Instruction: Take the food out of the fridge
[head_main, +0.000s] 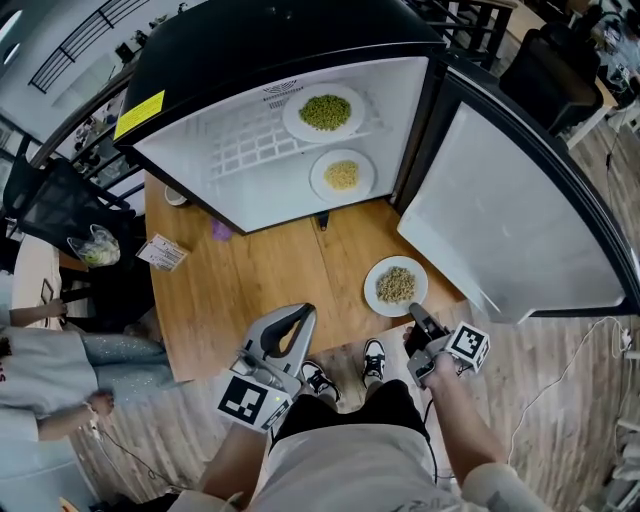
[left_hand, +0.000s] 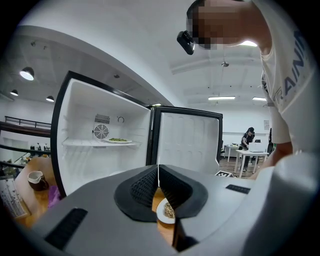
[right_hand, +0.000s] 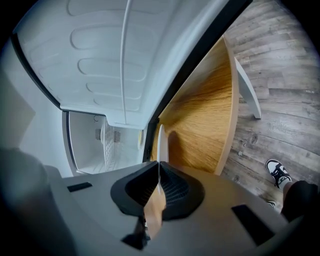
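White plate of beige grains, rim pinched by right hand-held gripper; left hand-held gripper pressed together.

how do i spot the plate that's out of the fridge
Find the open fridge on the wooden table. Beside its open door, on the tabletop, sits a white plate of brownish grains. It alone is outside; the green-food plate and the yellow-food plate are inside.

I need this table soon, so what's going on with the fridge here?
A person is emptying the open fridge with handheld tongs. The right tongs grip the rim of a plate of brownish grains, now on the wooden table. The left tongs are shut and empty. Two plates sit inside: green food on the shelf, yellow food below.
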